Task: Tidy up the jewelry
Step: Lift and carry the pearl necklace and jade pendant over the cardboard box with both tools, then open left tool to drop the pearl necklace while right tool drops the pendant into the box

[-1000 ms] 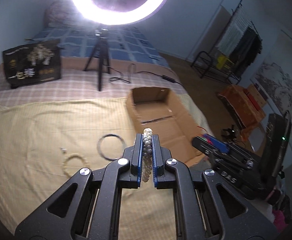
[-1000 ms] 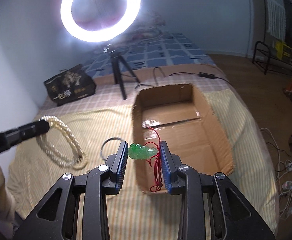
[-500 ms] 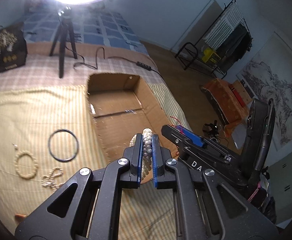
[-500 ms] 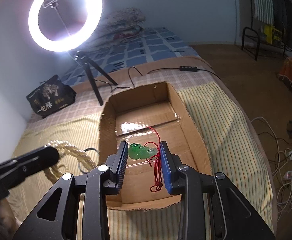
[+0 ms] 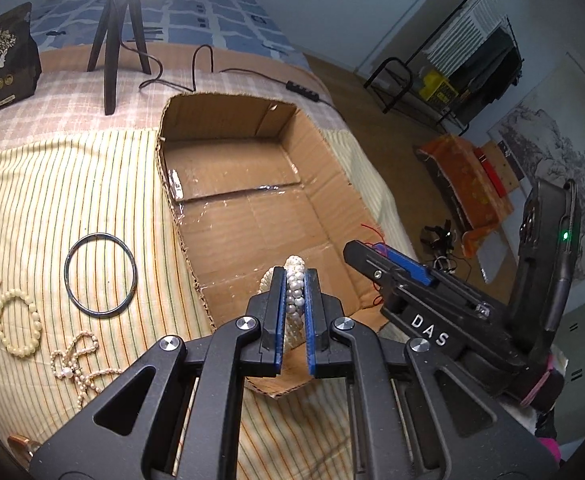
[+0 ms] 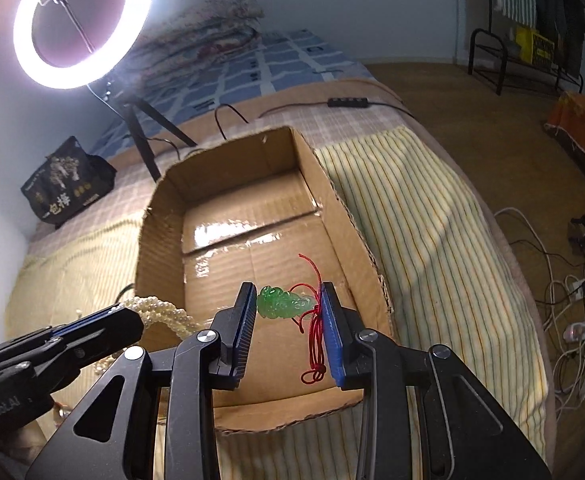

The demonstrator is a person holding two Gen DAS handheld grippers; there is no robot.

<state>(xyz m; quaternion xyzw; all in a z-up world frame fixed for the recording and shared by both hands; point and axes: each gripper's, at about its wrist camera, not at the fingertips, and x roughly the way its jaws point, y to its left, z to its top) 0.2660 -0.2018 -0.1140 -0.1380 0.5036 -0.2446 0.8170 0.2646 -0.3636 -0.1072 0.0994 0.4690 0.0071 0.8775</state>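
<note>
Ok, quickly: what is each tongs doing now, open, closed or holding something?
Left tongs: closed on the pearl necklace.
Right tongs: holding the green jade pendant.

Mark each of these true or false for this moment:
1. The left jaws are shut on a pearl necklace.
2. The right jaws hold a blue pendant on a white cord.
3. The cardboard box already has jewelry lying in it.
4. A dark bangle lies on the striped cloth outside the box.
1. True: the left gripper clamps the pearl necklace.
2. False: the right gripper holds a green pendant on a red cord.
3. False: the cardboard box shows only a bare taped floor.
4. True: the dark bangle lies on the striped cloth, left of the box.
</note>
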